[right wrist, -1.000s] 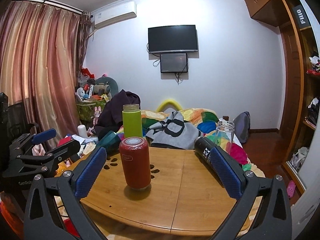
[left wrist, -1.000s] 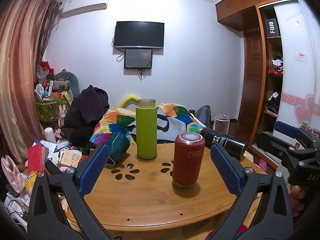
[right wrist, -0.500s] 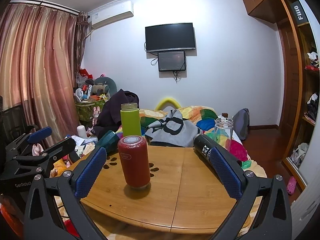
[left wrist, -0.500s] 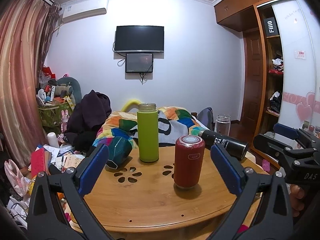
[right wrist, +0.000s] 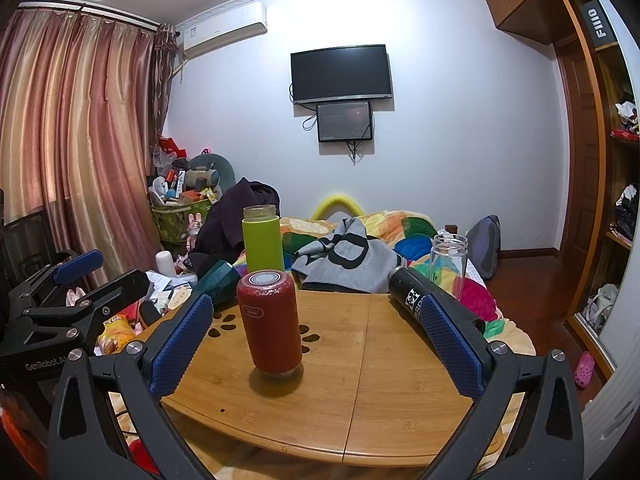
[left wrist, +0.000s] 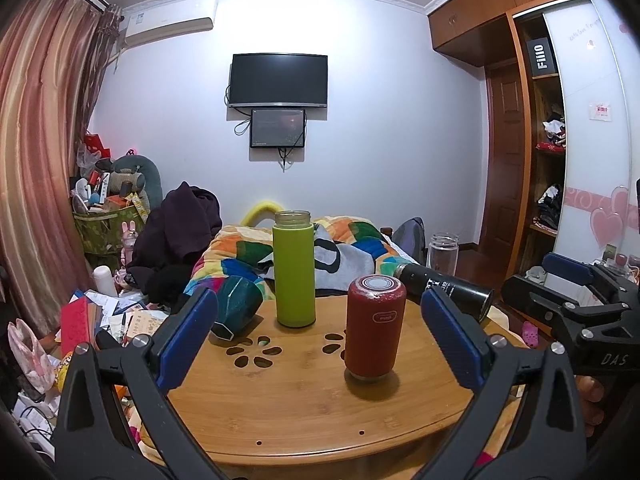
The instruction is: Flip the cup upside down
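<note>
A red cup (left wrist: pixel 375 328) stands with its base up on the round wooden table (left wrist: pixel 304 408), right of centre; it also shows in the right wrist view (right wrist: pixel 270 322). A green bottle (left wrist: pixel 293 268) stands upright behind it, open mouth up. A dark green cup (left wrist: pixel 234 310) lies on its side at the table's left edge. A black bottle (left wrist: pixel 444 292) lies on its side at the right. A clear glass jar (right wrist: pixel 447 258) stands upright at the far right. My left gripper (left wrist: pixel 320 344) is open and empty near the table's front edge. My right gripper (right wrist: pixel 316 346) is open and empty too.
A bed with a colourful quilt (left wrist: pixel 352 240) lies behind the table. Clutter and papers (left wrist: pixel 116 316) cover the floor at left. A wardrobe (left wrist: pixel 560 160) stands at right. The other gripper shows at each view's side, the right (left wrist: pixel 576 320) and the left (right wrist: pixel 60 300).
Both views have tilted slightly upward and pulled back a little; the objects on the table have not moved.
</note>
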A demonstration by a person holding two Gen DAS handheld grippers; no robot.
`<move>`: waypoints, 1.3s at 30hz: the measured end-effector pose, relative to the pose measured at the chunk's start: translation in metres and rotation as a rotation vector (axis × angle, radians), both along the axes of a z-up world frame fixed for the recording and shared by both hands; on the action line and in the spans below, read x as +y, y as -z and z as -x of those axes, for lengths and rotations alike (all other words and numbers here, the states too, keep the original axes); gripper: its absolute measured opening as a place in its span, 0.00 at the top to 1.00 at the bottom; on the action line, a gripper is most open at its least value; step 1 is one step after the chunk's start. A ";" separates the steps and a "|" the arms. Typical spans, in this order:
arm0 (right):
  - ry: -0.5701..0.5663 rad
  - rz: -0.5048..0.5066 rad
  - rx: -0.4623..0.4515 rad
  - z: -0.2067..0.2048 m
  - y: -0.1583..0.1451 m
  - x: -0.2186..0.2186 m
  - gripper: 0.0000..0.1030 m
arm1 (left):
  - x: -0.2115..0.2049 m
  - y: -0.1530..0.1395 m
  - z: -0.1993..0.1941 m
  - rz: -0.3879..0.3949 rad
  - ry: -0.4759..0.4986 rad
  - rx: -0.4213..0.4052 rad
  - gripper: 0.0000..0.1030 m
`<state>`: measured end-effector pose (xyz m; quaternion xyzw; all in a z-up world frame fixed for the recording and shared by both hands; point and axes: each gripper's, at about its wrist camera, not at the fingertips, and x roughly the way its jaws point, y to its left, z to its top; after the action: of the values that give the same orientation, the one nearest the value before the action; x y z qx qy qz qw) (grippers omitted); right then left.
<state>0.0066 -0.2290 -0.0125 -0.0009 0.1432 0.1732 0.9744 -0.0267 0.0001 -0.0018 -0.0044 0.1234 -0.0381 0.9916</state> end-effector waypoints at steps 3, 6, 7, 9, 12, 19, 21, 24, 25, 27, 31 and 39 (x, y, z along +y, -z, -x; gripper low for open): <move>-0.001 -0.004 0.001 -0.001 -0.001 0.002 0.00 | 0.000 0.000 0.000 -0.001 0.000 0.002 0.00; -0.002 -0.004 0.001 -0.001 0.000 0.001 0.00 | 0.000 0.000 0.000 -0.001 0.000 0.002 0.00; -0.002 -0.005 0.002 -0.001 0.000 0.001 0.00 | 0.000 0.000 0.000 -0.001 0.000 0.002 0.00; -0.002 -0.005 0.002 -0.001 0.000 0.001 0.00 | 0.000 0.000 0.000 -0.001 -0.001 0.001 0.00; -0.003 -0.005 0.002 -0.001 0.000 0.002 0.00 | 0.000 0.000 0.000 0.000 0.000 0.000 0.00; -0.002 -0.006 0.002 -0.001 0.000 0.002 0.00 | 0.002 0.000 0.001 0.005 0.006 0.005 0.00; -0.002 -0.005 0.002 -0.001 0.000 0.001 0.00 | 0.003 0.001 0.001 0.008 0.009 0.003 0.00; -0.002 -0.005 0.003 -0.001 0.000 0.002 0.00 | 0.004 0.001 -0.001 0.015 0.014 0.005 0.00; -0.002 -0.005 0.004 -0.001 0.000 0.002 0.00 | 0.004 0.001 -0.001 0.017 0.016 0.007 0.00; -0.002 -0.005 0.005 0.000 0.002 0.003 0.00 | 0.005 0.001 -0.002 0.024 0.028 0.018 0.00; -0.002 -0.005 0.006 0.000 0.002 0.003 0.00 | 0.005 0.002 -0.002 0.026 0.029 0.021 0.00; -0.002 -0.006 0.008 0.000 0.003 0.004 0.00 | 0.004 0.003 -0.004 0.027 0.033 0.025 0.00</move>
<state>0.0068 -0.2252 -0.0156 0.0025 0.1464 0.1749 0.9736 -0.0231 0.0041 -0.0047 -0.0165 0.1354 -0.0559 0.9891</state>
